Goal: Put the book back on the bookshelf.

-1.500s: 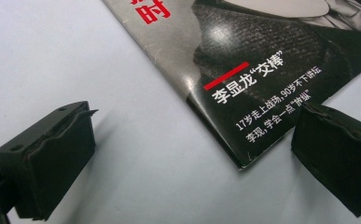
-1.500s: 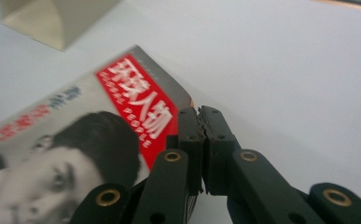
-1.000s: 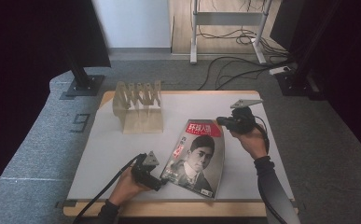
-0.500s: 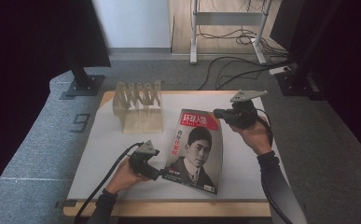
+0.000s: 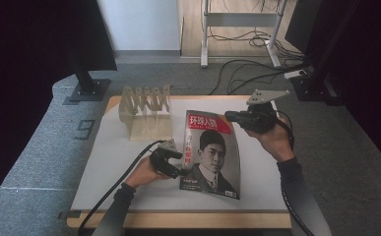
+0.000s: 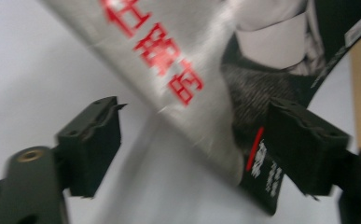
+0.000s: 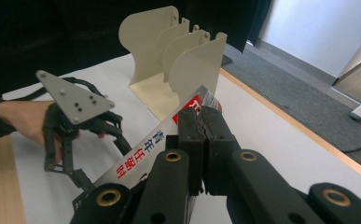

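A magazine (image 5: 212, 152) with a portrait cover and red characters is lifted off the white mat, tilted with its top edge high. My right gripper (image 5: 230, 116) is shut on its upper right edge; in the right gripper view the jaws (image 7: 201, 116) pinch the magazine (image 7: 141, 158). My left gripper (image 5: 183, 172) is at the lower left edge. In the left gripper view, the jaws (image 6: 192, 116) straddle the magazine's corner (image 6: 178, 56) with gaps on both sides. They have just been closing.
A cream slotted file rack (image 5: 146, 110) stands at the back left of the white mat (image 5: 109, 172); it is also in the right gripper view (image 7: 178, 60). The wooden table edge (image 5: 178, 221) runs along the front. Cables and stand legs lie on the floor beyond.
The right gripper has raised the magazine's top edge, so it stands steeper. The left gripper has moved up and in to the magazine's lower left edge, and its jaws have narrowed.
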A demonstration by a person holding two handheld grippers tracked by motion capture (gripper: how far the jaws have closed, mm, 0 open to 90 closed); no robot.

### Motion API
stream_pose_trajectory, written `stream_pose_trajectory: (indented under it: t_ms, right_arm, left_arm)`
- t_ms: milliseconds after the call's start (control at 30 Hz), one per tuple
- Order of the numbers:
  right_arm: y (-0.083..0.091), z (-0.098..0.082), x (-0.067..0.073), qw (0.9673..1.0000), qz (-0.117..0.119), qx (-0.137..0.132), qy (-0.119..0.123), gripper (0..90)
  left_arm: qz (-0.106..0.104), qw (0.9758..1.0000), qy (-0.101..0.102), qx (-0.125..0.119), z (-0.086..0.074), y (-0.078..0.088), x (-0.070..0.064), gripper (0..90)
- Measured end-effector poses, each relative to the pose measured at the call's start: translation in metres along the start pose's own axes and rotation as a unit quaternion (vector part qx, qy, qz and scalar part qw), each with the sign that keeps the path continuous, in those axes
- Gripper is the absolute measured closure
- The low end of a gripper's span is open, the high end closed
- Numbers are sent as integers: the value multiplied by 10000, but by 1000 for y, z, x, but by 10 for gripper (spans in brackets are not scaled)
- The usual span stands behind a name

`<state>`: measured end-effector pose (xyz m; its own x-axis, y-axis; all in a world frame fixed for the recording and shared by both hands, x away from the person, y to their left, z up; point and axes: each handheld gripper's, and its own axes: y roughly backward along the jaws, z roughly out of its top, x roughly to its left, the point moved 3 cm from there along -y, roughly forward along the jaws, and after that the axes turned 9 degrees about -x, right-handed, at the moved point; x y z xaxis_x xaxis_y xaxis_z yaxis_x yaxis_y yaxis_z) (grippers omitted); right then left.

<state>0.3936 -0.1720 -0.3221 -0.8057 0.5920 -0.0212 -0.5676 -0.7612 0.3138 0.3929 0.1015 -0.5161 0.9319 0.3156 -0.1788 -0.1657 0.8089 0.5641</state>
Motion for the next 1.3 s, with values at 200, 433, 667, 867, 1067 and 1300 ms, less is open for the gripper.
stream_pose_trajectory:
  t_ms: [200, 433, 667, 867, 1067, 1300]
  right_arm:
    - [1, 0, 1, 9999, 117, -48, 13, 868]
    - [4, 1, 0, 9999, 119, -84, 38, 868]
    - [10, 5, -4, 9998, -6, -193, 35, 867]
    - [25, 14, -5, 9988, -128, -457, 95, 867]
    - [25, 6, -9, 9987, -294, -398, 118, 867]
    - [34, -1, -13, 9984, -305, -477, 81, 864]
  left_arm:
    - [-61, 9999, -101, 81, 1, -5, 0, 429]
    - [-338, 9993, 51, -141, 8, 5, -1, 644]
    - [109, 9990, -292, -308, 19, 20, -5, 779]
    - [545, 9949, -446, -723, 28, 41, -1, 856]
    - [741, 9935, -652, -573, 20, 35, -7, 861]
    - [686, 9929, -792, -560, 19, 35, -14, 797]
